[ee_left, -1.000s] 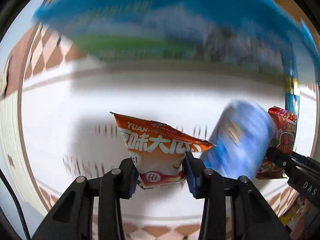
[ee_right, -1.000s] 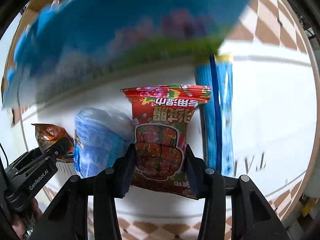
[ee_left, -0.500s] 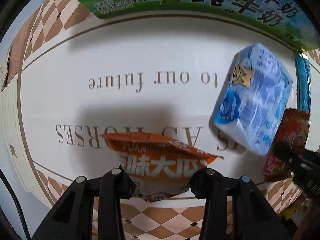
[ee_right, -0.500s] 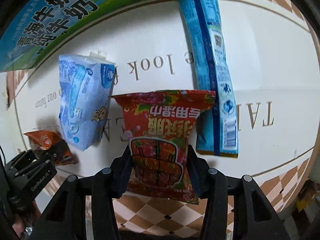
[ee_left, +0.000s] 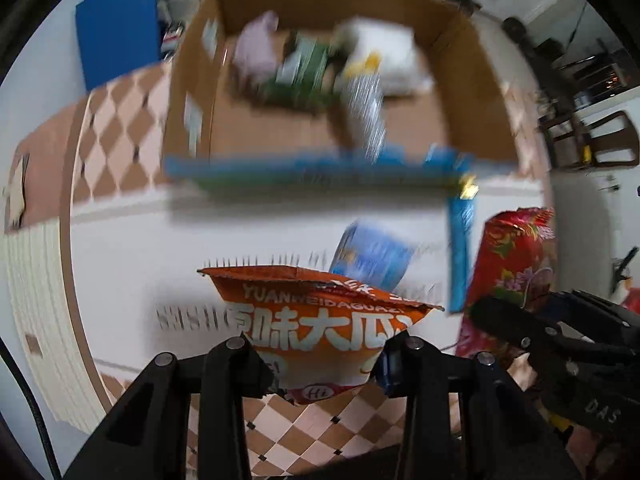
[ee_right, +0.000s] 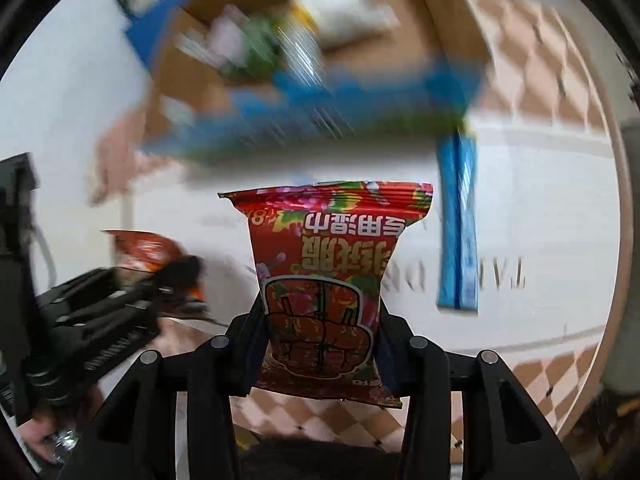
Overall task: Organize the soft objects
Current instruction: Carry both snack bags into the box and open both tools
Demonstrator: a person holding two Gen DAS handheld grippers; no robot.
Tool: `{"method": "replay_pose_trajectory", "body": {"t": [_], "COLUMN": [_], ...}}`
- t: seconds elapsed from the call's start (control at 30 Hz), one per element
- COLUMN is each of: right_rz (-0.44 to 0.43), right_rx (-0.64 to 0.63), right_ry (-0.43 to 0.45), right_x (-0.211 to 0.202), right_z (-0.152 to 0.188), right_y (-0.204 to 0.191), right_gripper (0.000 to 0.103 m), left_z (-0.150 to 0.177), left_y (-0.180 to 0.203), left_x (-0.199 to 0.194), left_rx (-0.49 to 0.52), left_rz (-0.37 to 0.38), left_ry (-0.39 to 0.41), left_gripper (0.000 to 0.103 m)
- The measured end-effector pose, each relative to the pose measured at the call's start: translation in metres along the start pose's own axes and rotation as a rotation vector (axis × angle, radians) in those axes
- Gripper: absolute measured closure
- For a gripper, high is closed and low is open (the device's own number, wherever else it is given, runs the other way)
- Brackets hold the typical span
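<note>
White round table top (ee_left: 120, 248) with upside-down lettering, checkered brown border (ee_left: 116, 144); blue panel (ee_left: 116, 20) behind.

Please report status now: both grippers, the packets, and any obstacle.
Left hand-held gripper shut on orange snack packet. Right hand-held gripper shut on red packet. Cardboard box ahead, open. Nothing blocking.

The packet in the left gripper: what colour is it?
Orange packet with white lettering, clearest in the left wrist view.

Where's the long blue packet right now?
The long blue packet lies flat on the white mat, to the right of the red packet in the right wrist view, its far end under the cardboard box's front edge.
</note>
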State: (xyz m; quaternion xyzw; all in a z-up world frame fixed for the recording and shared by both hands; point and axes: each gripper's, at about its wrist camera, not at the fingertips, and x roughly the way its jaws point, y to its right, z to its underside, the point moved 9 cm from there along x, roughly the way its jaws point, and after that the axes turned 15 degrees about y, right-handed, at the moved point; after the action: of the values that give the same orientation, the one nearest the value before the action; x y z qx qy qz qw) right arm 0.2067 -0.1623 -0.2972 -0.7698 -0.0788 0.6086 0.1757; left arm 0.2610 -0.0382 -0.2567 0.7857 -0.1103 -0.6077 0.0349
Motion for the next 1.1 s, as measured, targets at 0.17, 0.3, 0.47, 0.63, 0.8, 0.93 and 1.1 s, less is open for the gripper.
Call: {"method": "replay_pose_trajectory", "body": {"t": [0.17,0.3,0.47,0.63,0.8,0.93,1.1], "right_rz": [-0.067,-0.072,-0.073,-0.051,-0.024,-0.017,0.032], "right_rx": [-0.052,-0.050,-0.044,-0.068,-0.096,-0.093,-0.095], "right_ry": [0.094,0.093,0.046,-0.018,-0.075,-0.096,-0.085], "right_x": [-0.022,0.008,0.051,0.089,0.105,0.109,0.101], "right_z": [-0.094,-0.140,-0.161,-0.151,-0.145,-0.142,-0.143], "right_y": [-0.036,-0.060,-0.076,-0.078,-0.076,-0.071,-0.059], "right_gripper": [0.055,0.055,0.055,0.055,0.051,0.032,0.032], "left_z": [-0.081,-0.115,-0.125,-0.124,-0.117,-0.118,-0.118], "left_y": [-0.034,-0.058,-0.071,-0.077,-0.081,-0.086,-0.091], "left_x": [0.032,0.066,0.101,0.128,0.140,0.136,0.125], "left_rx": [-0.014,-0.023,0.011,0.043,0.036,0.019,0.005], "left_rz": [-0.034,-0.069,-0.098,-0.116,-0.107,-0.109,-0.116], "left_ry": [-0.026,-0.108,-0.193,-0.257,-0.297,-0.280,-0.248], "left_gripper": [0.068,0.068,0.068,0.067,0.055,0.038,0.038]}}
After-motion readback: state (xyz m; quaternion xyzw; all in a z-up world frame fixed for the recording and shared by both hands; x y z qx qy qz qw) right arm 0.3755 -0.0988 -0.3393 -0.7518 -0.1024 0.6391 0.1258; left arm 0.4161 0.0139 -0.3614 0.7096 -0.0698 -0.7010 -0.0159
